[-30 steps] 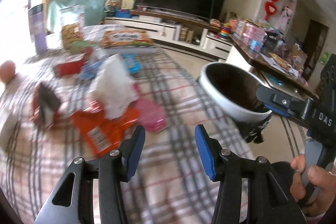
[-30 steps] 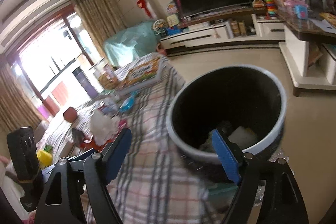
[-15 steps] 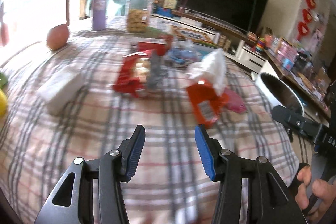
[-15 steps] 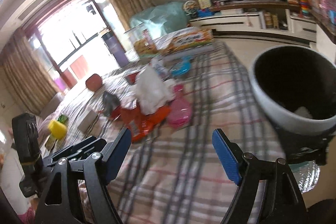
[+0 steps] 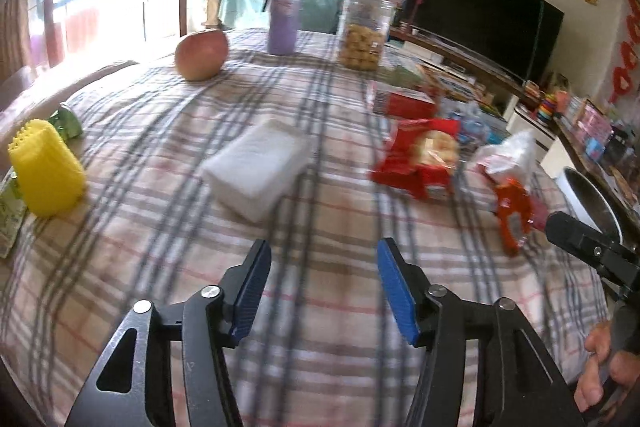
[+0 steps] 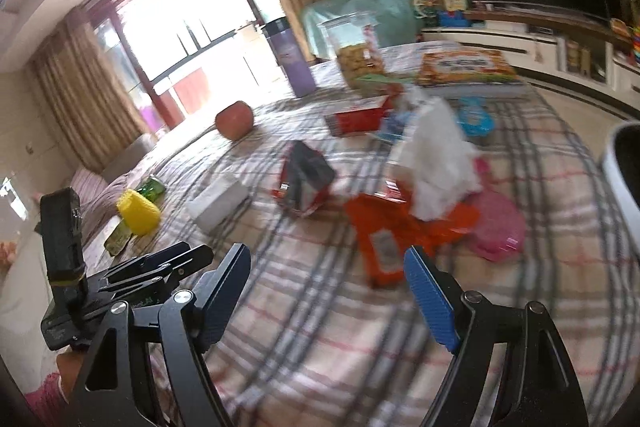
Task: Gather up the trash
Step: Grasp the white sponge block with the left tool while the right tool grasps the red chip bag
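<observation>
Trash lies on a plaid tablecloth [image 5: 328, 235]: an orange wrapper [image 6: 384, 231] under a crumpled white tissue [image 6: 436, 163], a pink wrapper [image 6: 500, 231], a red snack bag [image 5: 424, 155] and blue wrappers [image 6: 476, 119]. The white trash bin [image 6: 624, 171] stands at the table's right edge; it also shows in the left wrist view [image 5: 588, 191]. My left gripper [image 5: 320, 291] is open and empty above the cloth, short of a white folded pad [image 5: 260, 167]. My right gripper [image 6: 328, 299] is open and empty, just short of the orange wrapper.
An apple [image 5: 202, 53], a purple tumbler [image 5: 284, 15], a cookie jar [image 5: 364, 31], a yellow cup [image 5: 44, 173] and a red box [image 5: 404, 101] stand on the table. A TV [image 5: 480, 11] and cabinet are behind.
Both grippers have swung left, away from the bin and over the table. The bin has slid to the right edge of both views. Both stay open and empty.
</observation>
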A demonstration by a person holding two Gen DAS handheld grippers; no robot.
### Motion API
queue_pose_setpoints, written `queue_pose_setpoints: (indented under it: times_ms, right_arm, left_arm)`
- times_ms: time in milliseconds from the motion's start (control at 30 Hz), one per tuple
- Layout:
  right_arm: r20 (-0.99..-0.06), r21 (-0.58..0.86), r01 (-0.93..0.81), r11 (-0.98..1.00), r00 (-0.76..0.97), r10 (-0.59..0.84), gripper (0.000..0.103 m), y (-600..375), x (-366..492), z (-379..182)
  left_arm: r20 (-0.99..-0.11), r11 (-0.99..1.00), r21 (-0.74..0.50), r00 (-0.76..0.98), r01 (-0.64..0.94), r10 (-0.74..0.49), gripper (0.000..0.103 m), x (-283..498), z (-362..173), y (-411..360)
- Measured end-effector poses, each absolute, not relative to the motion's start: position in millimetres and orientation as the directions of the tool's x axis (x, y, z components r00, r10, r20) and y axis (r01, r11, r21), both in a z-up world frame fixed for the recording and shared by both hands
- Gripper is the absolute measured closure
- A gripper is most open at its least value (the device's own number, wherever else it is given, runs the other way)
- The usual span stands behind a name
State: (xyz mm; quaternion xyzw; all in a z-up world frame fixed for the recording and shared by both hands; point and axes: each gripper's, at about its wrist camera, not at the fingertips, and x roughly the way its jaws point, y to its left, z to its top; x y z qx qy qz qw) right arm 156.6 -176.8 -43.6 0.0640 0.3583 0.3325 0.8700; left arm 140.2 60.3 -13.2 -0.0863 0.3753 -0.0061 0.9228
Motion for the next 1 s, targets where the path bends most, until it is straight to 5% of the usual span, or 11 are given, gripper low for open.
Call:
queue_pose_setpoints:
  times_ms: [333,700,833,900,1000]
  right_arm:
    - [-0.596,0.334,-0.558,0.759,0.499,0.629,0.022,-119.0,190.1,-50.9]
    - [-0.662,0.321,-0.533,0.783,0.465,0.588,0.024,-88.9,224.1,-72.4]
    - [-0.676,0.334,-0.524,0.784,0.446,0.586,0.052,-88.2,228.7,-79.0]
    - [-0.683,0.346,-0.519,0.782,0.432,0.589,0.059,-87.4,231.5,-82.2]
    - [-0.673,0.344,-0.53,0.775,0.436,0.598,0.066,-87.7,228.9,-80.1]
  left_arm:
    - [-0.716,0.987,-0.131,0.697,-0.091,-0.031,0.032,183.4,-26.4,102.0]
    - [-0.746,0.988,-0.139,0.664,-0.066,-0.061,0.033,225.2,-42.2,113.7]
    - [-0.743,0.991,-0.125,0.666,-0.047,-0.062,0.041,230.2,-44.4,109.2]
    - [-0.75,0.992,-0.122,0.658,-0.037,-0.068,0.051,231.7,-46.5,106.8]
    - [-0.749,0.993,-0.111,0.66,-0.034,-0.061,0.054,231.2,-46.5,104.7]
